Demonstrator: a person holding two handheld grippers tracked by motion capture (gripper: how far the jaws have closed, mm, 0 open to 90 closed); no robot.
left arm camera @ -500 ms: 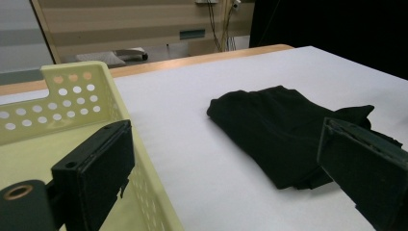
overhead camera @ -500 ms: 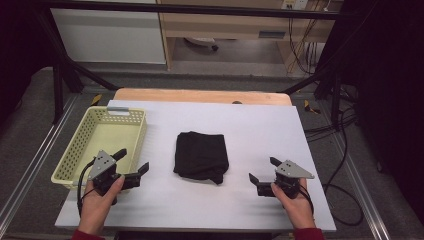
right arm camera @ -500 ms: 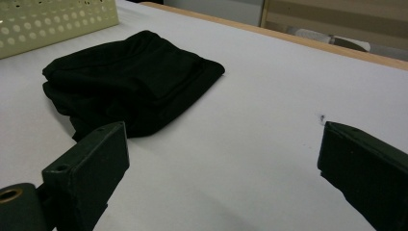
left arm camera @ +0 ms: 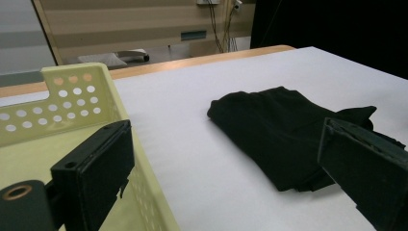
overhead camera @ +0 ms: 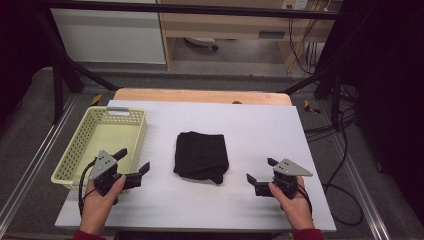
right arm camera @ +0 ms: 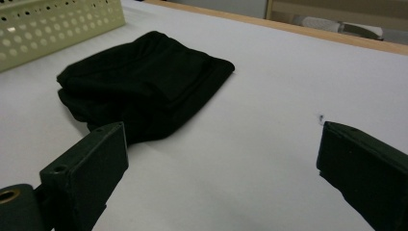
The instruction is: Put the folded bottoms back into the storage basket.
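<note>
Two grippers sit low over the near part of a white table [overhead camera: 260, 125], one at each side, with a folded black cloth [overhead camera: 201, 156] between them.

At the far left stands a pale yellow basket [overhead camera: 131, 146] with rows of round holes in its walls and a handle slot at its far end. It rests on the left part of the table, and its near right corner lies just beside the left gripper [overhead camera: 132, 164]. A hand [overhead camera: 100, 202] holds that gripper from the near edge; its jaws stand wide apart with nothing between them, one jaw over the basket's rim and the other over bare table. A black cable loops from it down past the wrist. In the left gripper view the basket wall [left arm camera: 72, 103] fills the left side and the cloth [left arm camera: 288, 127] lies ahead to the right, apart from both jaws.

The cloth lies near the middle of the table, folded into a rough rectangle, with one loose corner poking out at its near right. It touches neither gripper and lies apart from the basket.

To the right, the right gripper [overhead camera: 261, 175] is held by the other hand [overhead camera: 292, 200], its grey three-cornered plate on top. Its jaws also stand wide and empty, pointing left toward the cloth. In the right gripper view the cloth [right arm camera: 144, 79] lies ahead on the left, beyond the left jaw, with the basket [right arm camera: 53, 24] at the far left corner.
</note>
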